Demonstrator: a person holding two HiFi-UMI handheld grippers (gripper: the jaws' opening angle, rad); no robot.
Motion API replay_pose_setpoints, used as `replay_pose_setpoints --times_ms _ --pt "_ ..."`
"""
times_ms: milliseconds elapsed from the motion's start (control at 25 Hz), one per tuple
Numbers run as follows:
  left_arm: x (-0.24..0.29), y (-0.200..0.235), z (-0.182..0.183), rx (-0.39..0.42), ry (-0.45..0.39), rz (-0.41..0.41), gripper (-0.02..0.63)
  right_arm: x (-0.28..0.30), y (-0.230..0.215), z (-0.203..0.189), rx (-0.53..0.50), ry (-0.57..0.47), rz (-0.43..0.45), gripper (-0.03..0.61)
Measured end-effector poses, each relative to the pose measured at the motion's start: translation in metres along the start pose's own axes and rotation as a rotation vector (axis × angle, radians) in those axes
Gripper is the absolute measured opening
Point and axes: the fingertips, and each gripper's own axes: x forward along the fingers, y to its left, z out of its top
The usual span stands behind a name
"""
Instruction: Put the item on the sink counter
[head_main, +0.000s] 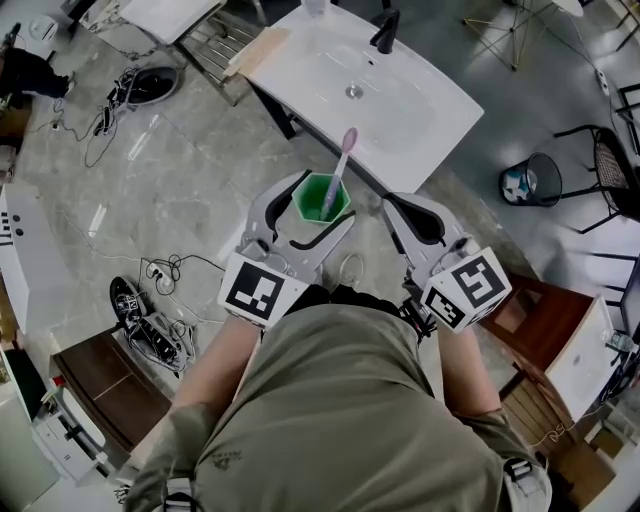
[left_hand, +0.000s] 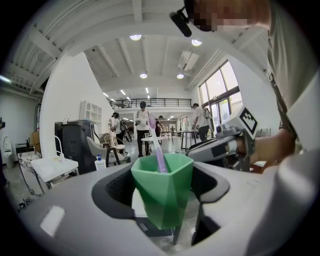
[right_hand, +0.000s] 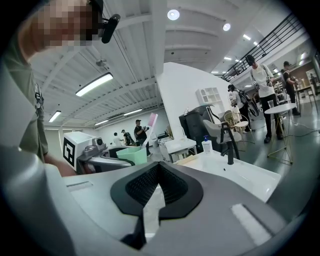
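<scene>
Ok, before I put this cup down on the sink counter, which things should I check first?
1. Left gripper shut on the green cup: ok.
2. Cup upright, toothbrush inside it: ok.
3. Cup over the sink counter: not ok, it appears short of the near edge.
4. Bare spot on the counter, away from the faucet: ok.
5. Right gripper shut, empty, beside the cup: ok.
6. Cup's height over the counter: cannot tell.

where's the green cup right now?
Head view, centre: green cup held by the left gripper, toothbrush standing in it, over the floor just short of the sink counter.
</scene>
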Motion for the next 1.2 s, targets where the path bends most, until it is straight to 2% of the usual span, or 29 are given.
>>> replay_pose_setpoints --times_ms 1200 --pt "0.03 0.027 -0.001 -0.016 0.0 0.046 0.322 0.02 -0.034 0.009 -0.006 0.013 0.037 0.012"
